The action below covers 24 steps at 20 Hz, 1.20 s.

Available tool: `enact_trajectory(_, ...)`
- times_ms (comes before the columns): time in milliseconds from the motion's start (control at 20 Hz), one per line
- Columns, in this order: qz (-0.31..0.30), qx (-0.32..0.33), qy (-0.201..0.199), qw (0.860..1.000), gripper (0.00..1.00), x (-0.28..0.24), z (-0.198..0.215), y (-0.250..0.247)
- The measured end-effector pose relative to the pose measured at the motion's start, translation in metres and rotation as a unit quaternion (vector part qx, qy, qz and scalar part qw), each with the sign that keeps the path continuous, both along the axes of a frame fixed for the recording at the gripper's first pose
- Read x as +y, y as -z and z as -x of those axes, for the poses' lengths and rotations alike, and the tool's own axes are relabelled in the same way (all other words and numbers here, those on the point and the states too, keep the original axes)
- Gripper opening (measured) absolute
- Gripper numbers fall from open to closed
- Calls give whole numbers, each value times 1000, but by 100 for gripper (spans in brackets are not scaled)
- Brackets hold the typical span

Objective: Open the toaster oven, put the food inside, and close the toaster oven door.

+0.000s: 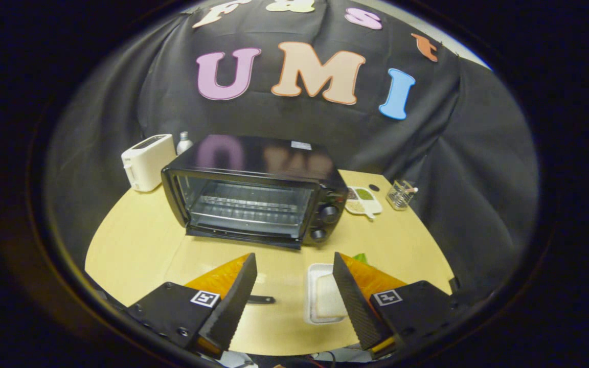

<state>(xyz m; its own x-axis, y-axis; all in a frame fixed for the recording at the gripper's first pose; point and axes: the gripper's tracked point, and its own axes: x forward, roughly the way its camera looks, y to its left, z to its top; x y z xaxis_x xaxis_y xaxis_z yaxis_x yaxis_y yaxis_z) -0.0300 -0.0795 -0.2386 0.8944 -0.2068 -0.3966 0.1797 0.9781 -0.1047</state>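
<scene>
Toaster oven (pixel 253 197) stands at the centre of the frame on the round yellow table (pixel 136 245), well beyond the fingertips, its glass door shut and a wire rack visible through it, two knobs (pixel 325 222) stacked on its right side. Lower in the frame the gripper (pixel 294 291) hangs with its jaws spread wide and nothing held between them. Just inside the right finger, low and right of centre, a white tray (pixel 320 294) lies on the table with a pale slice of food (pixel 331 299) in it; the finger covers part of both. A bit of green (pixel 360 257) peeks out behind that finger. In the upper left sits a white toaster (pixel 147 161) with a small bottle (pixel 184 142) behind it. Right of the oven are a divided dish (pixel 363 200) and a clear glass (pixel 401 194).
</scene>
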Motion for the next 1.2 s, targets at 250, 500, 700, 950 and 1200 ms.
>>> enact_trajectory(250, -80, 8, 50, 996, 93, -57, 20, 7)
enact_trajectory(500, -168, 19, 70, 983, 91, -99, 26, 40)
enact_trajectory(700, -180, 57, 36, 981, 88, -105, 22, 78)
enact_trajectory(950, -227, 81, 15, 970, 74, -96, 8, 107)
enact_trajectory(1200, -256, 102, -1, 961, 43, -89, 7, 114)
